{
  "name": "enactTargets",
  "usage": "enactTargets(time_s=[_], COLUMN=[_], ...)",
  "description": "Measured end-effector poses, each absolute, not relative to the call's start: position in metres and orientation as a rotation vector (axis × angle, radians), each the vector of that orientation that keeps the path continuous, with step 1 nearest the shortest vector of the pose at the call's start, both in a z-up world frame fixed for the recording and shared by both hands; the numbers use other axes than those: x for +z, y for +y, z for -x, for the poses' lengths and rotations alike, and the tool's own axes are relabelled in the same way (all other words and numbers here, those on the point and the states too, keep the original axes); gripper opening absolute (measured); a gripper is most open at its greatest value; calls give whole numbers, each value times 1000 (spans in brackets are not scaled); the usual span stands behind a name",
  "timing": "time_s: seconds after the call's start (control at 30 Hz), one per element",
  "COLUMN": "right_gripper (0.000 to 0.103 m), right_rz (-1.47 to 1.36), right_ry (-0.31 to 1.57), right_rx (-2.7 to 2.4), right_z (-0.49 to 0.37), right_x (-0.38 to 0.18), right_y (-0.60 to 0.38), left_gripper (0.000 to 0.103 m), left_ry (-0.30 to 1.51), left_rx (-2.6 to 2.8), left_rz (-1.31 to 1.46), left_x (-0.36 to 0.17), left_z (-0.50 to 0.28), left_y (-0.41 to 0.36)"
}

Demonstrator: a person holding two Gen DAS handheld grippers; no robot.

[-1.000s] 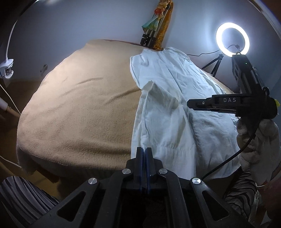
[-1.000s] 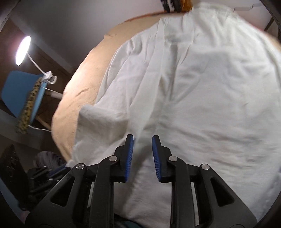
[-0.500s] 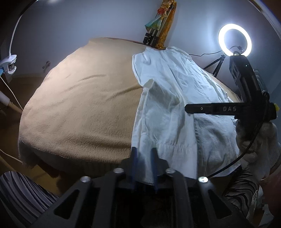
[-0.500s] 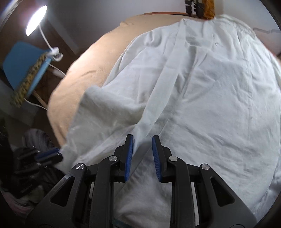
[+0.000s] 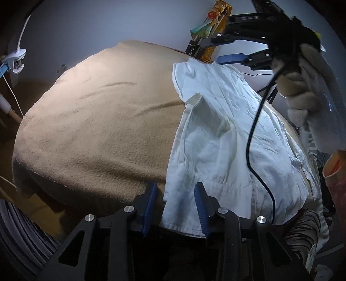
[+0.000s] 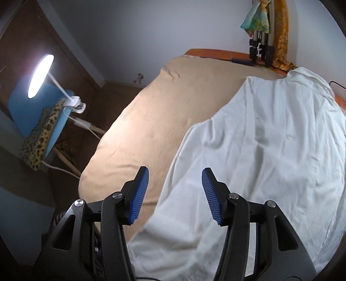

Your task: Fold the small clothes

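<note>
Gaping wide now, both tools: left, right; white shirt released.

a tan blanket covers the bed, reaching its near and left edges. left of the bed, a lit clamp lamp grips a blue chair draped with a leopard-print cloth. folded tripod legs and colourful fabric stand at the far edge.
</note>
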State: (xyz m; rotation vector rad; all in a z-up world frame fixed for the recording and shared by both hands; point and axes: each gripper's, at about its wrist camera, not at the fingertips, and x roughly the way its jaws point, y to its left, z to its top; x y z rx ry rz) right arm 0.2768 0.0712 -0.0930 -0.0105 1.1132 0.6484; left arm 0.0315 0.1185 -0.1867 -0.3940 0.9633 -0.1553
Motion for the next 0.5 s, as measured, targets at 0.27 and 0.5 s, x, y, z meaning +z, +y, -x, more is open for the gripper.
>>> enactTargets(time_s=[0.27,0.5], right_gripper=[54,54], right_rz=[79,196], right_ry=[1225,1277], right_rx=[513,448], right_z=[-324,-345], right_x=[-146,-171], right_y=[120,142], left_gripper=[10,3], left_ry=[962,950], left_rx=[-189,-221], left_rz=[452,463], left_x=[-191,-188], left_z=[-32,-30], left_y=[125,122])
